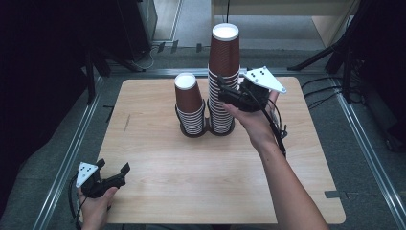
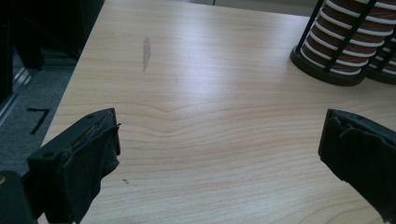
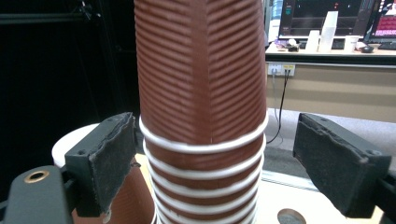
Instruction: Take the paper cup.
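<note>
Reaching in from above, my right gripper (image 1: 229, 94) straddles the tall cup stack (image 1: 223, 81) beside the short stack (image 1: 190, 106) on the tabletop (image 1: 201, 167). My left gripper (image 2: 219, 158) idles, jaws wide, empty. My right gripper (image 3: 210, 163) jaws flank the top cup (image 3: 201, 70), not yet closed; next, I judge, squeeze and lift.

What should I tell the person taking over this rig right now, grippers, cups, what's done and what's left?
Right gripper: open, jaws on either side of the tall cup stack just below the top cup's rim, not yet closed.
Left gripper: open, idle near the table's front left corner.
Short cup stack stands beside the tall one, both upside down in black holders.
Done: right gripper lined up. Left: probably close, lift the top cup.
</note>
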{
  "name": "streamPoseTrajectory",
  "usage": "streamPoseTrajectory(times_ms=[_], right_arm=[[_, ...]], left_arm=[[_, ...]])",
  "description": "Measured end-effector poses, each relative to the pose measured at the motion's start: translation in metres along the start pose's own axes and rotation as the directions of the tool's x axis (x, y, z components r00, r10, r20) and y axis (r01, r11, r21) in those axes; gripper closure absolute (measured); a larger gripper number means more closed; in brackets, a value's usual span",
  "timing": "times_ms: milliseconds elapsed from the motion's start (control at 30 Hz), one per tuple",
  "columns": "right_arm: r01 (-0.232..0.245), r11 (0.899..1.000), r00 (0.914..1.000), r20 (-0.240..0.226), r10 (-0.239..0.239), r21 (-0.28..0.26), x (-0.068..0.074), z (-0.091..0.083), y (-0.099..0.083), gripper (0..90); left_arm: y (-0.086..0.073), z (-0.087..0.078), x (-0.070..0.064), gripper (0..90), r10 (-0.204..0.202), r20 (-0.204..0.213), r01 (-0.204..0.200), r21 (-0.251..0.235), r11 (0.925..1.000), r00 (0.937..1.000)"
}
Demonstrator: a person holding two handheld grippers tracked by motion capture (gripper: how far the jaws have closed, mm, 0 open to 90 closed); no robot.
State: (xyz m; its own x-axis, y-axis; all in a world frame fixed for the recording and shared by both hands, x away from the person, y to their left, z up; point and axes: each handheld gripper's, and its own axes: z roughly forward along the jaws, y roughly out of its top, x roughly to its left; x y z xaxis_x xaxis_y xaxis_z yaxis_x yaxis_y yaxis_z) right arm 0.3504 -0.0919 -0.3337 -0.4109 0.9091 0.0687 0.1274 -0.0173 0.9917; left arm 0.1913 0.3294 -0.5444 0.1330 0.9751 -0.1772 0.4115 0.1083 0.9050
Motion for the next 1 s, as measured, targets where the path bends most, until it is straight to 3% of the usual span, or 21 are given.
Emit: streamPoseTrajectory(times_ms=[233, 467, 633, 767, 867, 1000], right_arm=[[0.008, 1.000, 0.9999, 0.014, -0.008, -0.004, 0.002, 0.015, 0.009, 13.0], [0.007, 1.000, 0.9998, 0.017, -0.007, 0.002, 0.005, 0.027, 0.010, 11.4], [-0.002, 1.000, 0.9998, 0.020, 0.002, 0.003, 0.008, 0.034, 0.010, 10.8], [-0.023, 1.000, 0.9994, 0.027, 0.022, 0.012, 0.008, 0.043, 0.010, 7.7], [-0.012, 1.000, 0.9992, 0.038, 0.012, 0.010, 0.009, 0.045, 0.012, 7.6], [-0.008, 1.000, 0.9986, 0.053, 0.008, 0.003, 0.012, 0.047, 0.015, 7.8]], left_arm=[[0.001, 0.005, -0.011, 0.0, 0.022, -0.001, -0.022, -0.027, 0.9994, 0.9998], [0.002, 0.012, -0.012, 0.0, 0.021, -0.028, -0.022, -0.024, 0.9995, 0.9994], [0.001, 0.012, -0.011, 0.0, 0.007, -0.026, -0.007, -0.017, 0.9998, 0.9996], [0.000, 0.013, -0.014, 0.0, 0.025, -0.015, -0.025, -0.009, 0.9997, 0.9996], [0.000, 0.013, -0.014, 0.0, 0.027, 0.008, -0.027, -0.014, 0.9996, 0.9996], [-0.001, 0.013, -0.015, 0.0, 0.033, 0.006, -0.033, -0.007, 0.9994, 0.9995]])
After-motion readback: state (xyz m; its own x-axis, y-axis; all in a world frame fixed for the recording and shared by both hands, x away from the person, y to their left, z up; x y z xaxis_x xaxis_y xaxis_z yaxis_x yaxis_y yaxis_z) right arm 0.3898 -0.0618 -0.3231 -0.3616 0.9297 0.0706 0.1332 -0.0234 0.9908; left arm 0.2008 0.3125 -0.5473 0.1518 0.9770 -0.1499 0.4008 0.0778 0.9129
